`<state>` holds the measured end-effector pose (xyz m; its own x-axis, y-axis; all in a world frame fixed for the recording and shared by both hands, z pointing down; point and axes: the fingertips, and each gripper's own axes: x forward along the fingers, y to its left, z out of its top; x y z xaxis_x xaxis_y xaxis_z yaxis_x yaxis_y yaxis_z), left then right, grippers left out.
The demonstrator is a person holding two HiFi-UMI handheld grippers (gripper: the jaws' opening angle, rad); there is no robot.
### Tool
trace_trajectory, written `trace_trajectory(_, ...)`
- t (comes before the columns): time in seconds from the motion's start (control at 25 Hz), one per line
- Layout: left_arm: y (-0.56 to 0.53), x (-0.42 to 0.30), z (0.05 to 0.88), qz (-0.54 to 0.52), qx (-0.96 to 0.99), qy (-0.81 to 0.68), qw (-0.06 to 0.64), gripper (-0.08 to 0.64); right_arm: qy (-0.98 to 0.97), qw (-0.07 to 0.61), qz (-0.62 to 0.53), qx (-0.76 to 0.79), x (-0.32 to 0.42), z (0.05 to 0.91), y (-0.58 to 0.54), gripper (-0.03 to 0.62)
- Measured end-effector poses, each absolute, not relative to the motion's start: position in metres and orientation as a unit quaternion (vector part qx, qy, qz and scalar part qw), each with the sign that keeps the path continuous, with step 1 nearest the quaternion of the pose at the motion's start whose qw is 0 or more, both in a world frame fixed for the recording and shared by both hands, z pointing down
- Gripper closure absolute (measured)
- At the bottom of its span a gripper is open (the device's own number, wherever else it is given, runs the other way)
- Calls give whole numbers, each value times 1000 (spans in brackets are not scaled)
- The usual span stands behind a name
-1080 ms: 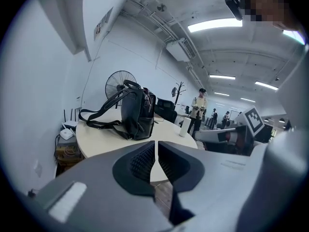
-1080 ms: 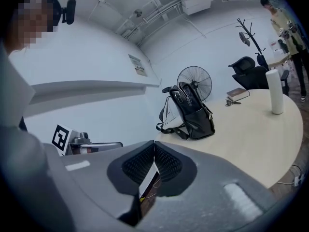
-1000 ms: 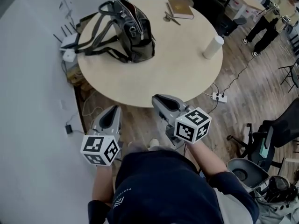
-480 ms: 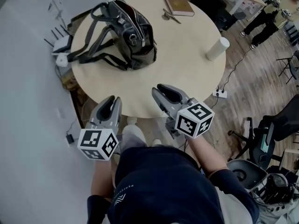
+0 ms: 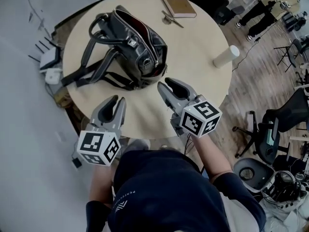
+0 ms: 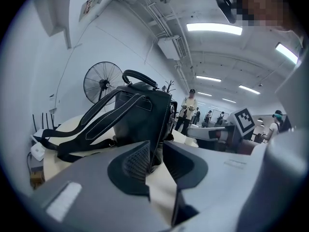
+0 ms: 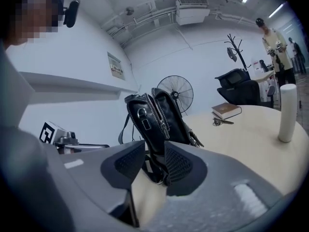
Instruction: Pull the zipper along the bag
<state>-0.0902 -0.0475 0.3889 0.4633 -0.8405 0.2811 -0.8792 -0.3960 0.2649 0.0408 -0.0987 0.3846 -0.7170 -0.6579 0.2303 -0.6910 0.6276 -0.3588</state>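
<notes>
A black leather bag [image 5: 129,47] stands on the round beige table [image 5: 193,62], its top gaping along the open zipper [image 7: 158,108], straps trailing left. My left gripper [image 5: 113,104] hovers over the table's near edge, short of the bag [image 6: 140,122]. Over the table just right of the bag's near end is my right gripper [image 5: 167,88], with the bag's end [image 7: 161,120] straight ahead. Both sets of jaws have just been opening. They stand apart with nothing between them: left gripper [image 6: 155,159], right gripper [image 7: 154,161].
A book [image 5: 179,5] and keys [image 5: 172,19] lie at the table's far side, and a white cylinder [image 5: 225,56] stands at its right edge. Office chairs [image 5: 277,129] stand at the right, power adapters [image 5: 49,65] on the floor at the left. People [image 5: 255,14] stand far off.
Both grippers have moved forward from in front of the table to over its near edge, closer to the bag. Their jaws stand wider apart than before.
</notes>
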Motion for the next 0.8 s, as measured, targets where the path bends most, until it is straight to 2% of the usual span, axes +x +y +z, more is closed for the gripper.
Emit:
trace_trajectory(0.4,-92,-106,390,57,870,-447,198,454,-882,45,195,427,29,382,-141,460)
trace_trajectory(0.8,-113,-100,389,58,855,-472,206,454,-900,56,175,395,15,384,-154,454)
